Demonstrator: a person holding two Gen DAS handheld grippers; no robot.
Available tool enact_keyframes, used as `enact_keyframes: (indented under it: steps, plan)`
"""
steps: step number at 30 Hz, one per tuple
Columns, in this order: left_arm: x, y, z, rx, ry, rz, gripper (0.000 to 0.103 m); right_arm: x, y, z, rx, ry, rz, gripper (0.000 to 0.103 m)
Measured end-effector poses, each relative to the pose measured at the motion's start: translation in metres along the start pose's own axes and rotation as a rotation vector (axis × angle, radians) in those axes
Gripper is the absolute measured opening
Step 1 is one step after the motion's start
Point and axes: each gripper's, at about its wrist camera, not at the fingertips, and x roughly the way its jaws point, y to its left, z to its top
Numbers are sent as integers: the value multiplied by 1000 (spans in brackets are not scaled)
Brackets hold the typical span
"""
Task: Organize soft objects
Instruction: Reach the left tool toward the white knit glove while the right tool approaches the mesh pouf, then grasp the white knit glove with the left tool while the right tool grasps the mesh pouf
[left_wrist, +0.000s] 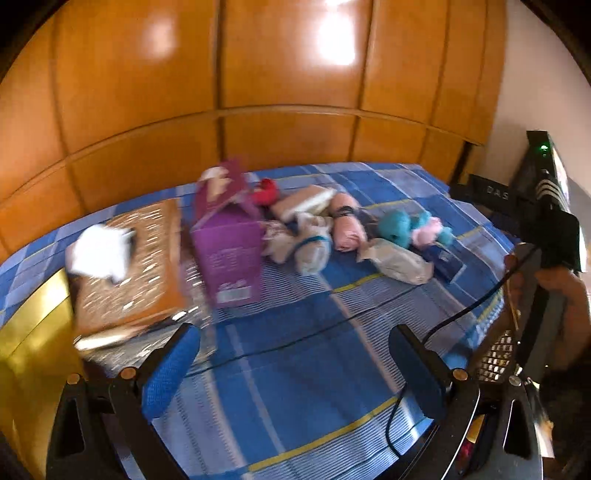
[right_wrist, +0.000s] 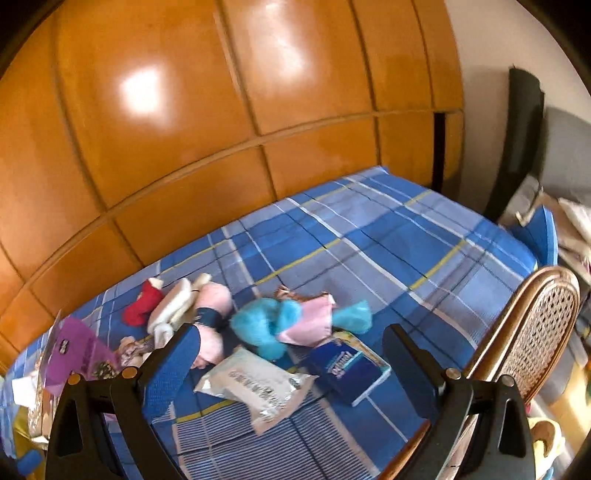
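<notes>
Teal-and-pink plush toy (right_wrist: 291, 325) lies among a pile of soft things on the blue plaid bed (right_wrist: 388, 251), beside a pink roll (right_wrist: 214, 321), a red toy (right_wrist: 142, 304) and a silver wipes packet (right_wrist: 258, 384). Left claw (left_wrist: 295, 365) and right claw (right_wrist: 291, 373) both hang open and empty above the bed; a purple box (left_wrist: 229, 251) stands to the pile's left.

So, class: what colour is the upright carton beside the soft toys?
Purple carton, clearest in the left wrist view.

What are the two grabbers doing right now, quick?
Left gripper: jaws open, holding nothing.
Right gripper: jaws open, holding nothing.
</notes>
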Motion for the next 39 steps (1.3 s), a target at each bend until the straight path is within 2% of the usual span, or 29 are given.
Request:
enact_keyframes:
  steps: [2, 5, 11, 13, 16, 20, 22, 30, 33, 39]
  plan:
    - [11, -10, 11, 25, 3, -26, 103, 6, -6, 0, 17, 17, 3, 101]
    - [31, -19, 27, 23, 49, -84, 103, 13, -9, -1, 21, 34, 8, 101]
    - [77, -50, 51, 135, 70, -75, 103, 23, -11, -1, 38, 49, 46, 101]
    - [93, -56, 58, 171, 70, -43, 103, 25, -10, -1, 37, 53, 69, 101]
    - [118, -59, 69, 199, 119, -11, 103, 25, -10, -1, 43, 55, 87, 101]
    - [146, -59, 83, 230, 152, 71, 101, 27, -11, 0, 56, 61, 104, 101]
    - [159, -63, 87, 269, 170, 107, 89, 27, -11, 0, 55, 64, 112, 101]
    - [211, -70, 83, 353, 270, 168, 70, 29, -17, 0, 93, 83, 140, 101]
    - [222, -62, 72, 345, 307, 191, 40, 29, -19, 1, 105, 82, 143, 101]
    - [191, -33, 54, 225, 250, 138, 35, 29, -17, 2, 93, 77, 142, 99]
